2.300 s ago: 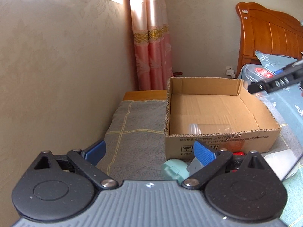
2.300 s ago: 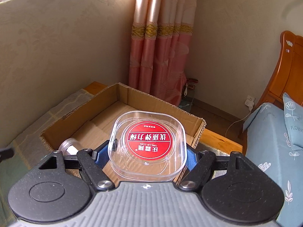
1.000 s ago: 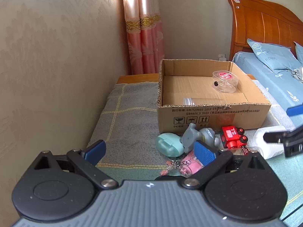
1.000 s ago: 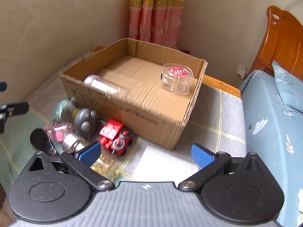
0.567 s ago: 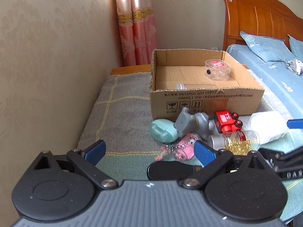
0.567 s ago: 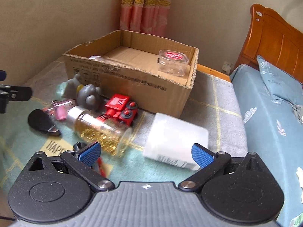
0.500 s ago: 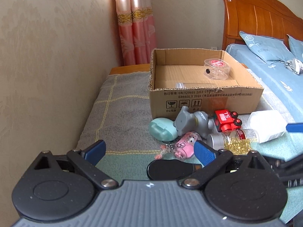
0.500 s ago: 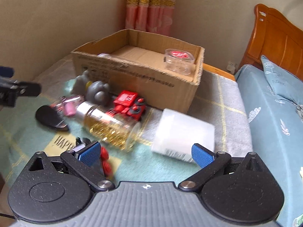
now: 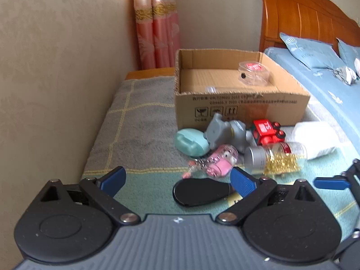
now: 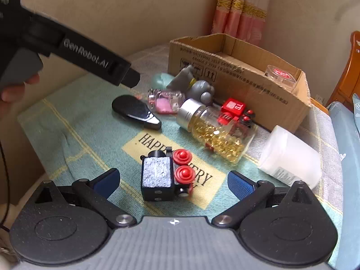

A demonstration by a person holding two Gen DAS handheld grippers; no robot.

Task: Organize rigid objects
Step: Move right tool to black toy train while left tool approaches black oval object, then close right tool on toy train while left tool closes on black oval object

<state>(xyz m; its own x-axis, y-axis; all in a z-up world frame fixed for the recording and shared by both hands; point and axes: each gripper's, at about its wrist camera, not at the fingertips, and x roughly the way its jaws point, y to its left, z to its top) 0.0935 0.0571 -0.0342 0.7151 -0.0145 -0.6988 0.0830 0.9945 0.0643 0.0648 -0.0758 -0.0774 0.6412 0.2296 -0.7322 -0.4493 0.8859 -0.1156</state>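
Note:
An open cardboard box [image 9: 238,105] [image 10: 238,76] holds a clear round case with a red label [image 9: 254,73] [image 10: 282,76]. Loose items lie in front of it: a mint case [image 9: 190,142], a grey toy [image 9: 227,132], a red toy train [image 9: 267,131], a pink keychain [image 9: 221,160], a jar of gold capsules [image 10: 213,130], a white jar [image 10: 290,157] and a black oval object [image 10: 135,111]. A black toy wagon with red wheels [image 10: 165,175] lies between the tips of my open, empty right gripper [image 10: 172,181]. My left gripper [image 9: 178,181] is open and empty, just short of the black oval object [image 9: 202,191].
The items lie on a green and grey blanket [image 9: 139,130] along a beige wall. A blue bed with a wooden headboard [image 9: 303,20] lies to the right. The left gripper's body [image 10: 67,47] crosses the upper left of the right wrist view.
The right gripper let go of the clear round case in the box, drew back and came down over the black wagon. The left gripper pulled back from the box, open throughout.

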